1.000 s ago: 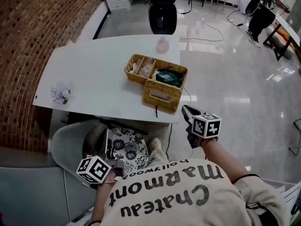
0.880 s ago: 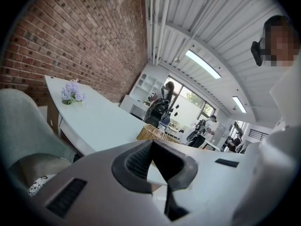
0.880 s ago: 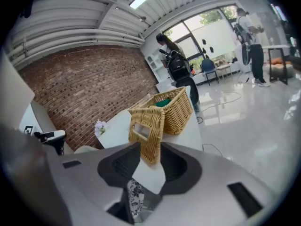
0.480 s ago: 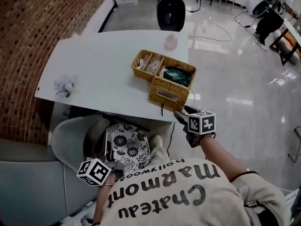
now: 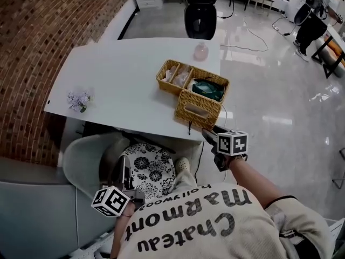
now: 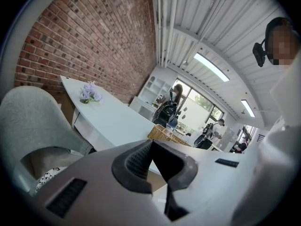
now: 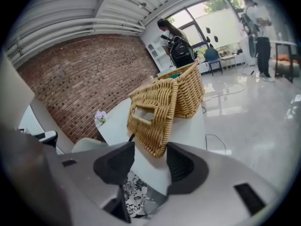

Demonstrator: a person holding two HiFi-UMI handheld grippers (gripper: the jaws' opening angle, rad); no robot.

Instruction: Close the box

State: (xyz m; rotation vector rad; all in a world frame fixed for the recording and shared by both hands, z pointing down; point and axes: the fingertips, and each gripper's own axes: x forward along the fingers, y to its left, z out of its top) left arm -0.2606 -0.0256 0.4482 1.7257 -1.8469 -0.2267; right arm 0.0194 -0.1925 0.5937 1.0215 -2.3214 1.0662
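A wicker box (image 5: 194, 85) stands near the right front edge of the white table (image 5: 118, 80). Its woven lid (image 5: 198, 108) is swung open and hangs down toward me; the same lid (image 7: 150, 119) fills the middle of the right gripper view. My right gripper (image 5: 209, 135) hovers just below the lid's lower edge. Its jaws are closing, but the pads stand apart and the lid's corner sits just beyond their gap (image 7: 149, 157), untouched. My left gripper (image 5: 132, 196) is low by my lap, and its pads meet (image 6: 151, 145) with nothing between them.
The box holds a green item (image 5: 209, 89) and pale things (image 5: 175, 75) in its compartments. On the table are a pink bottle (image 5: 200, 51) and small flowers (image 5: 80, 99). A grey chair (image 5: 89, 161) with a patterned cushion (image 5: 148, 169) is under the table's front edge.
My right gripper has come up and forward to just under the hanging lid. The left gripper has stayed low by my lap.
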